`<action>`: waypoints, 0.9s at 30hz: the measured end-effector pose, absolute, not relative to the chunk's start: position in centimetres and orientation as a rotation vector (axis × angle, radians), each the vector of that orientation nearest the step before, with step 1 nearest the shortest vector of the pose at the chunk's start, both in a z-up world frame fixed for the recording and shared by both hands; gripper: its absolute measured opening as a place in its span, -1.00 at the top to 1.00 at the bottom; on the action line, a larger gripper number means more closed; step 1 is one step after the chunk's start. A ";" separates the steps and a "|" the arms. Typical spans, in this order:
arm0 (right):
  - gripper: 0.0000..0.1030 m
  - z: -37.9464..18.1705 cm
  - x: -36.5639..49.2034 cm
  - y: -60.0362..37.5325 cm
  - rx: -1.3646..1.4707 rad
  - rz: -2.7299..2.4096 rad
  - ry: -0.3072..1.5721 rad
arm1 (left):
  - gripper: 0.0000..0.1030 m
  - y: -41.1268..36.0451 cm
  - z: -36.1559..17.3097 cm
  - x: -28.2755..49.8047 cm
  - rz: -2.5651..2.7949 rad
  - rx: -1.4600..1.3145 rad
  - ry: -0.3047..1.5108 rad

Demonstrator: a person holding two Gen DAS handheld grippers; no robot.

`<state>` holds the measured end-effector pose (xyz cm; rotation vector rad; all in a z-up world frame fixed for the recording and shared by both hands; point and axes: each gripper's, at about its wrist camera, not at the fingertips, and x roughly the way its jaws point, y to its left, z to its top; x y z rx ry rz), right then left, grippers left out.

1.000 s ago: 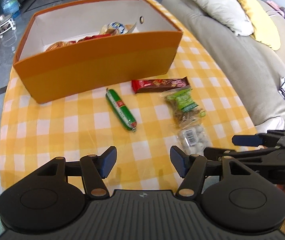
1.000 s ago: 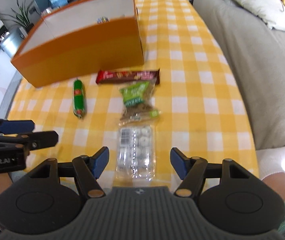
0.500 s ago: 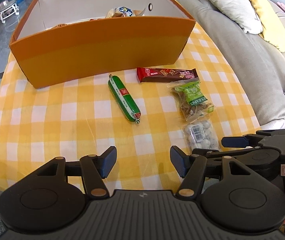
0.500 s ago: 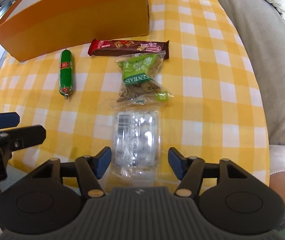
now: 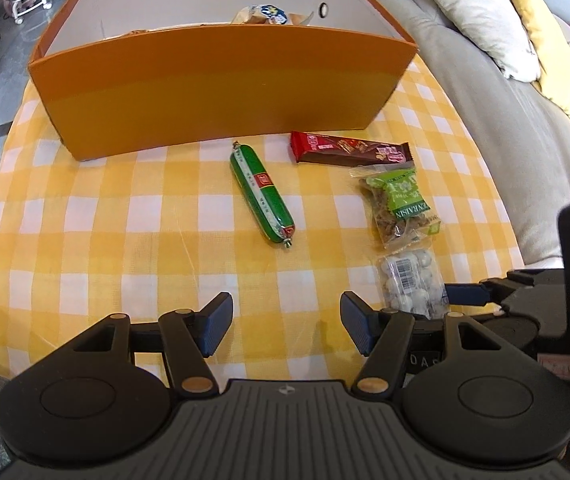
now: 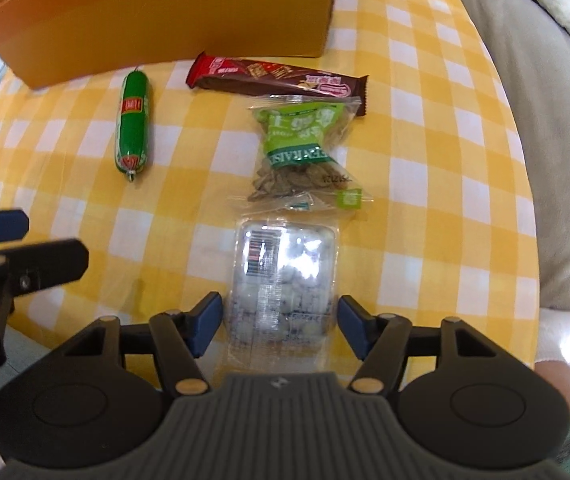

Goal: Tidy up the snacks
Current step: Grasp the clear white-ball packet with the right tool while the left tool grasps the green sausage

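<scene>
The right gripper [image 6: 279, 318] is spread wide, its 2 fingers flanking the clear candy pack [image 6: 283, 276] near the table's [image 6: 425, 208] front edge. The left gripper [image 5: 285, 324], also wide, holds nothing over bare cloth, with the green sausage [image 5: 263, 196] ahead and the orange box [image 5: 221, 92] beyond.

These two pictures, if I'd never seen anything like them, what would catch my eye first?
Probably the big orange box at the far side of the yellow checked tablecloth, with some snacks already inside. In front of it lie a green sausage, a red-brown chocolate bar, a raisin bag and a clear pack of pale candies. The right tool is open, its blue pads on either side of that pack.
</scene>
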<state>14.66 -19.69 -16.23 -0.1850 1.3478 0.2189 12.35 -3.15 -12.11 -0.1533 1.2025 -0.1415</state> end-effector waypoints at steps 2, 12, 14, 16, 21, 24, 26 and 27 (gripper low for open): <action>-0.11 -16.2 14.6 -19.7 -0.184 0.228 1.340 | -0.41 -3.1 -12.3 12.5 -0.128 -0.157 1.201; 0.01 -15.6 15.2 -20.4 -0.112 0.234 1.337 | -0.26 -2.8 -13.0 15.4 -0.057 -0.215 1.177; 0.01 -15.7 15.6 -20.5 -0.103 0.227 1.337 | -0.26 -2.9 -13.2 16.3 -0.039 -0.217 1.173; 0.01 -15.6 16.1 -20.4 -0.098 0.226 1.339 | -0.26 -2.9 -13.5 17.2 -0.019 -0.216 1.165; 0.01 -15.6 16.9 -20.3 -0.081 0.231 1.351 | -0.26 -2.9 -14.5 19.2 0.021 -0.218 1.166; 0.00 -15.8 17.2 -20.1 -0.086 0.234 1.356 | -0.16 -3.2 -15.1 19.9 0.027 -0.184 1.171; 0.00 -15.8 17.3 -20.0 -0.088 0.237 1.355 | -0.08 -3.3 -15.4 20.0 0.031 -0.156 1.175; -0.01 -15.8 17.4 -20.0 -0.090 0.239 1.354 | -0.05 -3.3 -15.5 19.9 0.020 -0.161 1.172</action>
